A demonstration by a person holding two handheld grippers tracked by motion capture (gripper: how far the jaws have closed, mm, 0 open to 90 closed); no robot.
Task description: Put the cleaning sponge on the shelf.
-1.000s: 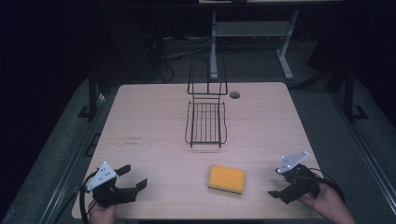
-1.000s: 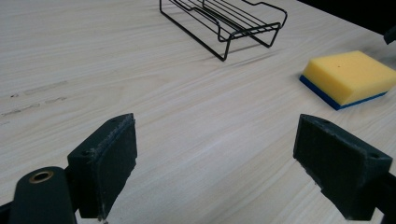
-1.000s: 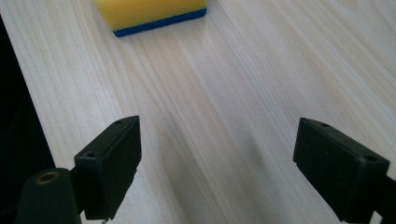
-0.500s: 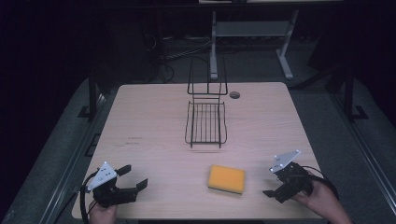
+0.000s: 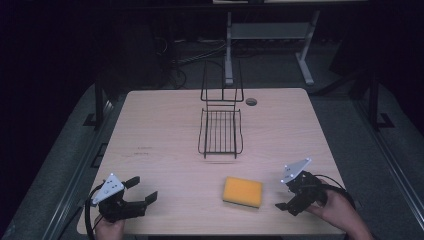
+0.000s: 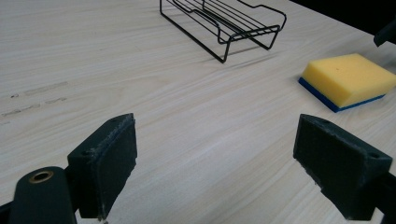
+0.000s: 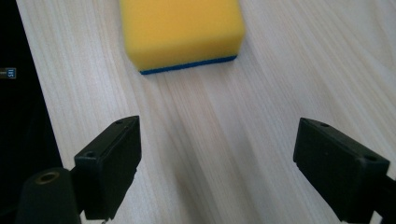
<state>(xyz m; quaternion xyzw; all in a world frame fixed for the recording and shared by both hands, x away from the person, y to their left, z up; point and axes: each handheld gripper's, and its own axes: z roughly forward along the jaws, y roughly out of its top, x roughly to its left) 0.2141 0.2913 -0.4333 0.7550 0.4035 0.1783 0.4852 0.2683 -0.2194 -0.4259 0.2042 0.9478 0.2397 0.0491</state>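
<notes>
High view. Worktop: pale wood grain, centre of frame, dark floor around it. Wire rack: black, upper centre of the worktop, tall looped back toward the top of the frame, flat grid tray toward the bottom. Small dark round disc: just right of the rack's back, near the worktop's far edge. Sponge: yellow, lying flat, lower centre-right, well apart from the rack. Left hand-held gripper: lower left corner of the worktop, grey three-cornered plate on top, jaws spread wide and pointing right, nothing between them. Right hand-held gripper: lower right, just right of the sponge and not touching it, grey plate on top, held by a hand; from here its jaw gap cannot be told.

Left gripper view. Two black jaws at lower left and lower right, wide apart, bare worktop between them. Sponge at right edge: its blue underside layer is visible here. Wire rack at top centre, front portion only.

Right gripper view. Jaws wide apart, empty. Sponge at top centre, ahead of the jaws, blue layer along its near edge. Worktop edge and darkness at far left.
</notes>
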